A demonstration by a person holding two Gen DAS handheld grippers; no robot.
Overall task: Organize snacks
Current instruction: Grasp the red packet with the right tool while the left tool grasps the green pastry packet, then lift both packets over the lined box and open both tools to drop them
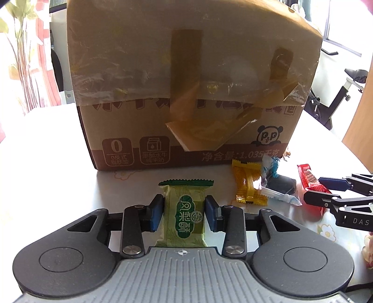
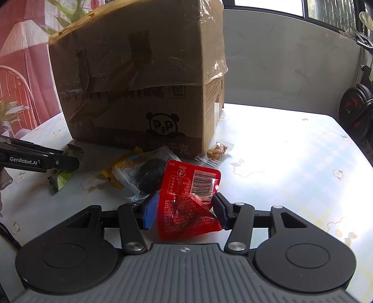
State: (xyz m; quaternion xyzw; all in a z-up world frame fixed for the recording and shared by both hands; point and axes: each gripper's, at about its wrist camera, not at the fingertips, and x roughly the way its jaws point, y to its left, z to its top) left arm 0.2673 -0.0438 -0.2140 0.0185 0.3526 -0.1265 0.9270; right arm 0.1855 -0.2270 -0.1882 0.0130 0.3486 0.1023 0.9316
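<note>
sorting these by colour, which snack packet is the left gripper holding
The green packet, clamped upright in the left gripper. The red packet is in the right gripper; the yellow packet lies loose by the box.

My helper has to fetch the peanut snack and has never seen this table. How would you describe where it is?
Find the big cardboard box with the panda logo on the table. At its right front corner lies the small clear packet of peanuts. It is the only see-through wrapper showing pale nuts; it lies apart from the coloured pile.

Sunlit floral tablecloth (image 2: 291,163), exercise bike (image 2: 356,111) beside windows (image 2: 331,11)
</note>
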